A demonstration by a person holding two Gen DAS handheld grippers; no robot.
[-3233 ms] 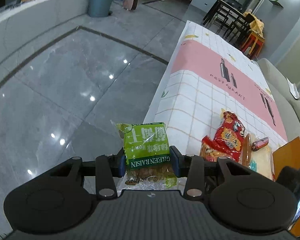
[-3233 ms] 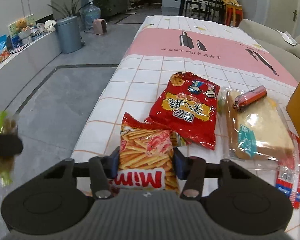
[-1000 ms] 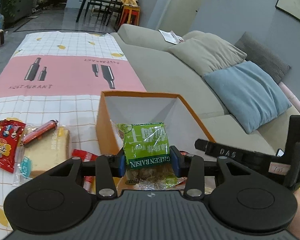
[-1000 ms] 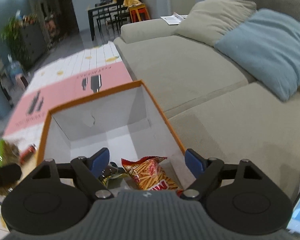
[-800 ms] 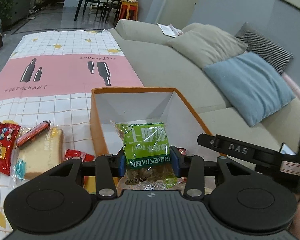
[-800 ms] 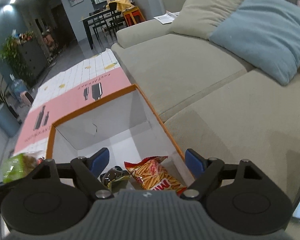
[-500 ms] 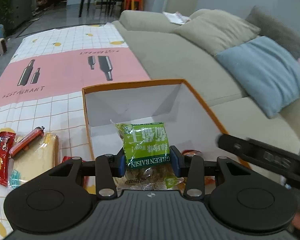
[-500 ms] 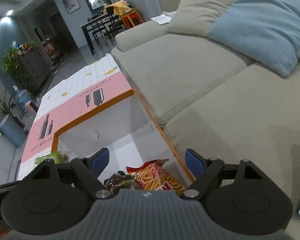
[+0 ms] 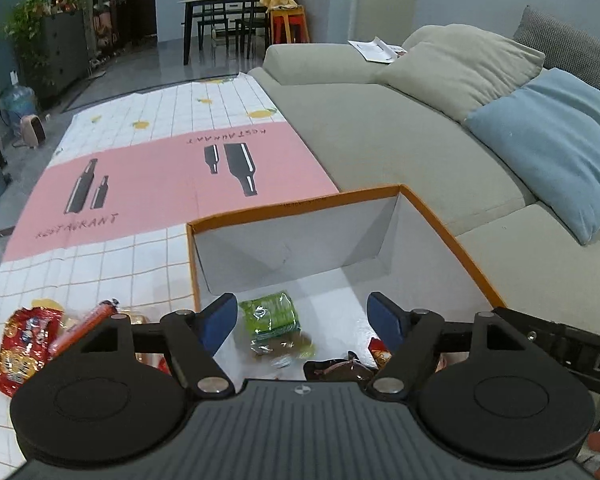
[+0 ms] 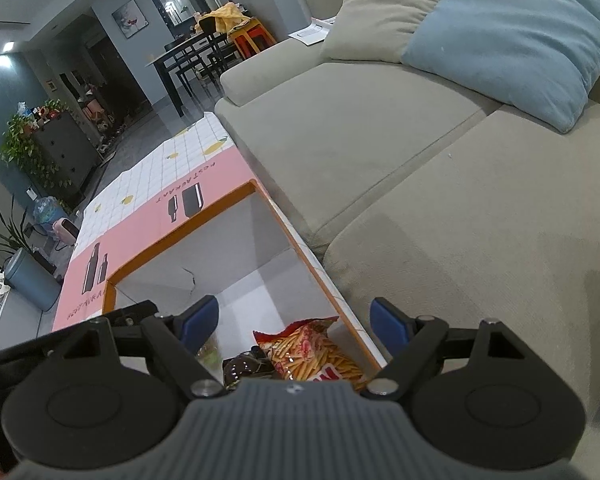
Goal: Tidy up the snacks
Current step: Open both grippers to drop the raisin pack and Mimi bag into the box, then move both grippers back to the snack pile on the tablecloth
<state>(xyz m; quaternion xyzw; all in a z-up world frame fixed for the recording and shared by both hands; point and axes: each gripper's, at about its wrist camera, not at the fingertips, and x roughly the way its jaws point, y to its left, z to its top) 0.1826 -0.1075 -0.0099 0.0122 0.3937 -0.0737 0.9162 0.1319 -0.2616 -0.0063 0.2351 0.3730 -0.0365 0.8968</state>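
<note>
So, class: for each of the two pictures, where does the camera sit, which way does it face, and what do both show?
Left wrist view: sits on the left claw, looking down into the orange box at the green raisin pack; its own open fingers show.
Right wrist view: sits on the right claw, facing the box's sofa-side edge and the chip bag; its own fingers show.
Shared: box, tablecloth, sofa.

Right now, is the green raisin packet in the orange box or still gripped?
In. The green raisin packet lies on the orange-rimmed box's white floor; left gripper jaws just opened, clear of it.
</note>
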